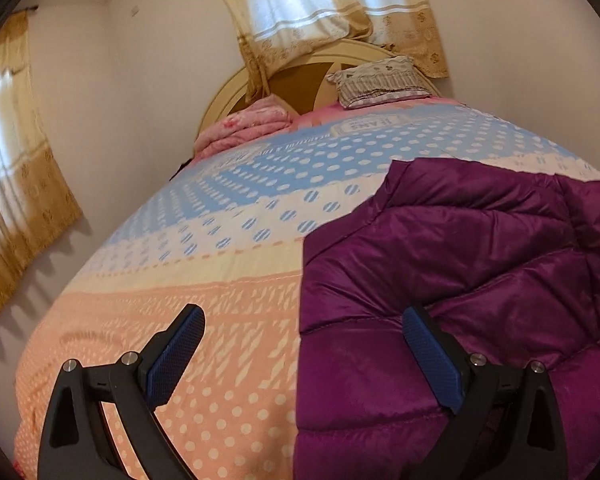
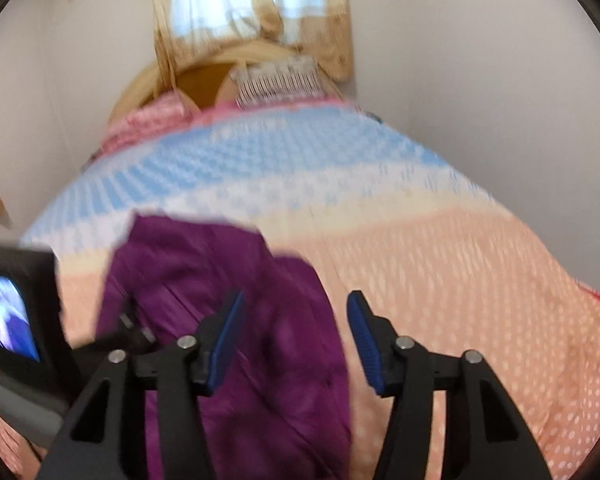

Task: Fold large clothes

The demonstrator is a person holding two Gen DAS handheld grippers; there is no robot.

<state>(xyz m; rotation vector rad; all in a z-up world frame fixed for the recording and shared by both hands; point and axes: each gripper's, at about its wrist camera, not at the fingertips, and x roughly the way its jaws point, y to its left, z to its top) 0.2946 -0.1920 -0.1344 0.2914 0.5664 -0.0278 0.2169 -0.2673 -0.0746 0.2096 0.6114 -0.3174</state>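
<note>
Curtained windows and a rounded wooden headboard (image 1: 236,92) back the bed (image 1: 180,280), its bedspread printed in blue, cream and peach dotted bands. We see the glossy, quilted purple puffer jacket (image 1: 460,280) lying crumpled near the foot edge. Our left hand-held gripper (image 1: 303,332) gapes wide over its edge, gripping nothing; our right hand-held gripper (image 2: 296,320) stands half-open above the blurred fabric, pads apart.

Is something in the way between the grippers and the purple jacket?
No, nothing visible is. The purple jacket lies on the bed cover, right under the open left gripper. The open right gripper hangs over the jacket's edge.
</note>
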